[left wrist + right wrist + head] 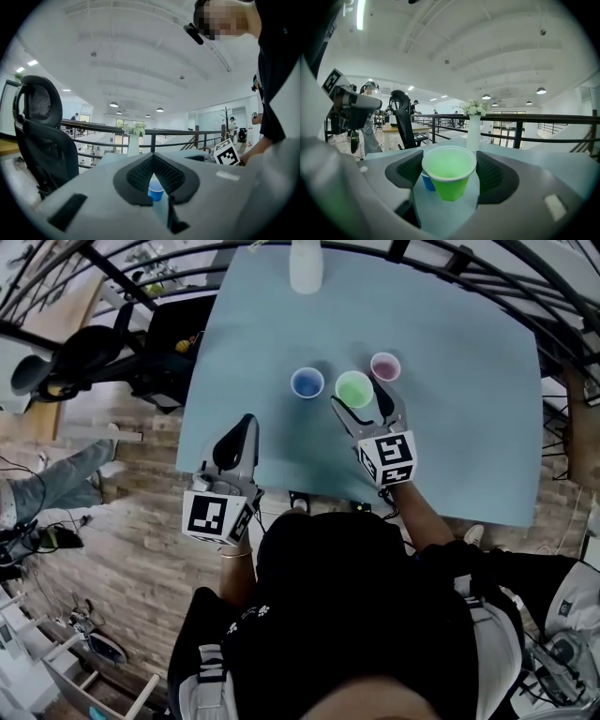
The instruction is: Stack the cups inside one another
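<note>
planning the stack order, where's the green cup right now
In the head view the green cup stands mid-row on the table, blue cup to its left, pink cup to its right, between the right gripper's open jaws.

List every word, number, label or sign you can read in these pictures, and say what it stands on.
No text can be read anywhere.
Left claw and right claw: their cubes carry black-and-white square markers, which are patterns rather than words.
White print on the person's black sleeve: too small to read.
Blue disposable cup, green disposable cup, pink disposable cup: plain, no labels.
</note>
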The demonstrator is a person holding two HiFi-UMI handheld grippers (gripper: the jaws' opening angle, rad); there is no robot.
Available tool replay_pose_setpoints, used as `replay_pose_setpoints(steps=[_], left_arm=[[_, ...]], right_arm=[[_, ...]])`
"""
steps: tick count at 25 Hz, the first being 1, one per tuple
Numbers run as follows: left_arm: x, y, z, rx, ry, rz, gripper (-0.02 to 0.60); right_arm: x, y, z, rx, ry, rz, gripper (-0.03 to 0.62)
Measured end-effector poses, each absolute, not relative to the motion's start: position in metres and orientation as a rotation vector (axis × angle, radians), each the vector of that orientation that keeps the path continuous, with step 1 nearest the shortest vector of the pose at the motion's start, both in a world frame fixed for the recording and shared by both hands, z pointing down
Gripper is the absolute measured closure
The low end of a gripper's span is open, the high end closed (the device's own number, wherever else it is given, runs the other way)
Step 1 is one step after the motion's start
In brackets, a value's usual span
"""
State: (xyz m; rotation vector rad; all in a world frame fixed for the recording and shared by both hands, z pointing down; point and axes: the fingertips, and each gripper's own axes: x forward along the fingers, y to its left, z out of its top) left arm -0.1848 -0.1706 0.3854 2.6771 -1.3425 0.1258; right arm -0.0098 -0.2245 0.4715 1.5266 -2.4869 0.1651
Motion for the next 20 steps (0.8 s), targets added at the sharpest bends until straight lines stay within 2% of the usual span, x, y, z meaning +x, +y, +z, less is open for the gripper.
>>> replay_pose_setpoints(steps=[20], left_arm=[[-0.219,-0.201,0.382,2.638,-1.411,0.117,0.594]], right_arm=[[-0.09,-0.265,0.482,1.318,-2.583,0.159,0.227]])
